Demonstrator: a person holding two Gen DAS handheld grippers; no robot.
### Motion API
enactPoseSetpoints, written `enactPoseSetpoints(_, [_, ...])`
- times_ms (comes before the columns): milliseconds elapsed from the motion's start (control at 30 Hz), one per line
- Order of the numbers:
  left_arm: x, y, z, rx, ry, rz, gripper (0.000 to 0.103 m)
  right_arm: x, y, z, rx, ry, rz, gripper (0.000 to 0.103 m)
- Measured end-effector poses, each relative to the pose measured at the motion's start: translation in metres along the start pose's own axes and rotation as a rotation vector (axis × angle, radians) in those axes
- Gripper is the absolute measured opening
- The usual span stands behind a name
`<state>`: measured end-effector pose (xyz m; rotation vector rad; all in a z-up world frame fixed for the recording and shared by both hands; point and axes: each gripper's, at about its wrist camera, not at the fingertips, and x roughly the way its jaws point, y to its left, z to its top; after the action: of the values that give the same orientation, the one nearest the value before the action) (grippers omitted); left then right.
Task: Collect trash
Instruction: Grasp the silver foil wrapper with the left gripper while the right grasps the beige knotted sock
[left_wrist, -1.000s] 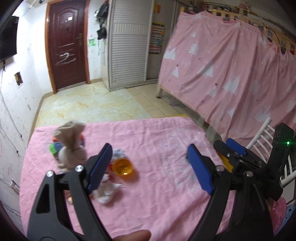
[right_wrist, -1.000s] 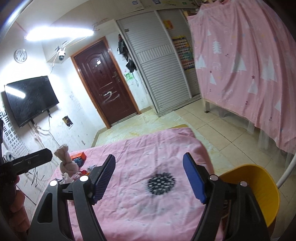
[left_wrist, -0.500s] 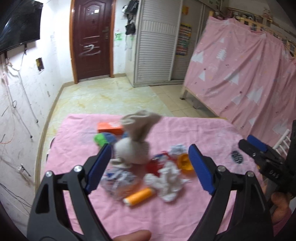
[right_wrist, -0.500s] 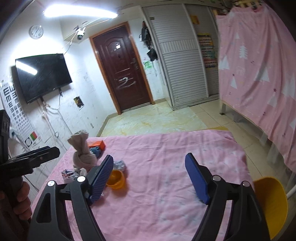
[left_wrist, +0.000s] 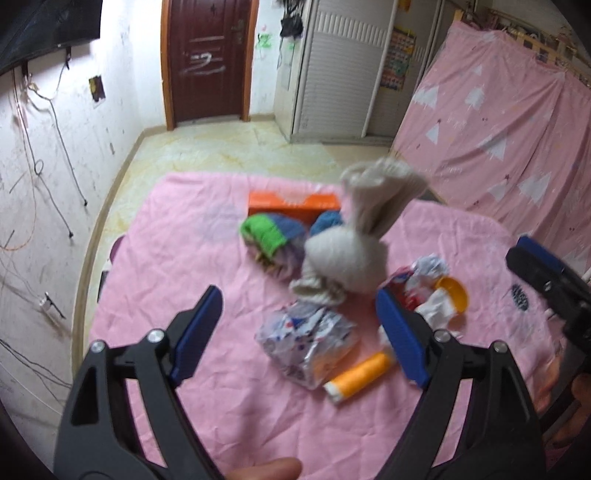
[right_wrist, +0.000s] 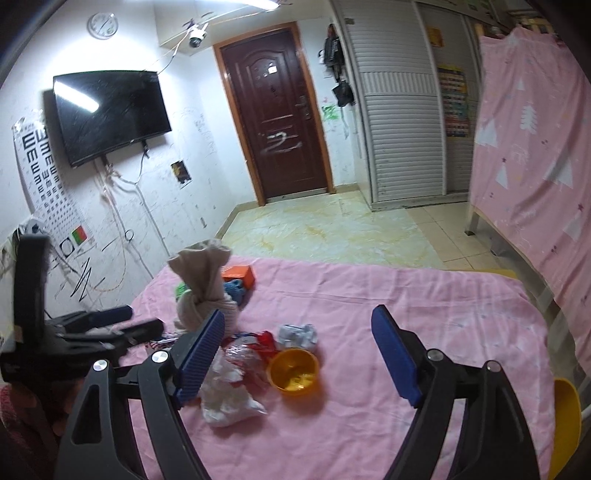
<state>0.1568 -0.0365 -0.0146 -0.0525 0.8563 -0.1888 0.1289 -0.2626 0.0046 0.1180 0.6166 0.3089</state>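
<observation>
Both the left gripper (left_wrist: 297, 332) and the right gripper (right_wrist: 297, 356) are released, empty. Nearing the crumpled wrapper (left_wrist: 308, 341) beside the knotted sock bundle (left_wrist: 354, 243), either could snag the pink desk cloth (left_wrist: 177, 258) or nudge the orange bottle (left_wrist: 360, 374).

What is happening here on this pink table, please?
A person holds a gripper in each hand over a table with a pink cloth, where a pile of trash lies. The left gripper is open above a crumpled wrapper and an orange tube. The right gripper is open too, near a yellow bowl and a white tissue. A tied beige bag stands behind. Neither gripper holds anything.
</observation>
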Motion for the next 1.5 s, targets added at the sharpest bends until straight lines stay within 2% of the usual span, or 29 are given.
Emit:
enactPoseSetpoints(200, [0.019,0.009,-0.005,-0.02,0.043,-0.001,0.081,0.016,0.023,0.008,-0.038,0.016,0.018,0.076])
enactPoseSetpoints(433, [0.038,0.012,-0.009,-0.026,0.077,-0.015,0.08,0.046,0.051,0.014,-0.088,0.07,0.079,0.079])
enactPoseSetpoints(533, [0.041,0.013,-0.01,-0.026,0.087,-0.057,0.067,0.059,0.061,0.015,-0.102,0.091,0.103,0.079])
enactPoseSetpoints(700, [0.037,0.009,-0.012,0.003,0.078,-0.118,0.037,0.079,0.07,0.02,-0.093,0.122,0.132,0.079])
enactPoseSetpoints(767, [0.035,0.007,-0.014,0.013,0.075,-0.135,0.03,0.085,0.072,0.023,-0.086,0.132,0.145,0.079])
enactPoseSetpoints(1133, [0.036,0.006,-0.015,0.001,0.075,-0.157,0.028,0.117,0.085,0.032,-0.066,0.178,0.176,0.078])
enactPoseSetpoints(1167, [0.037,0.009,-0.014,0.001,0.075,-0.158,0.029,0.12,0.085,0.032,-0.062,0.184,0.177,0.072])
enactPoseSetpoints(1200, [0.037,0.009,-0.014,0.0,0.075,-0.159,0.028,0.122,0.085,0.03,-0.06,0.192,0.178,0.061])
enactPoseSetpoints(1267, [0.038,0.011,-0.013,-0.003,0.076,-0.161,0.028,0.125,0.084,0.031,-0.052,0.204,0.177,0.047])
enactPoseSetpoints(1300, [0.039,0.011,-0.013,-0.003,0.075,-0.16,0.028,0.125,0.082,0.031,-0.037,0.204,0.201,0.039])
enactPoseSetpoints(1500, [0.038,0.011,-0.015,0.008,0.067,-0.151,0.028,0.116,0.081,0.031,-0.021,0.176,0.2,0.027])
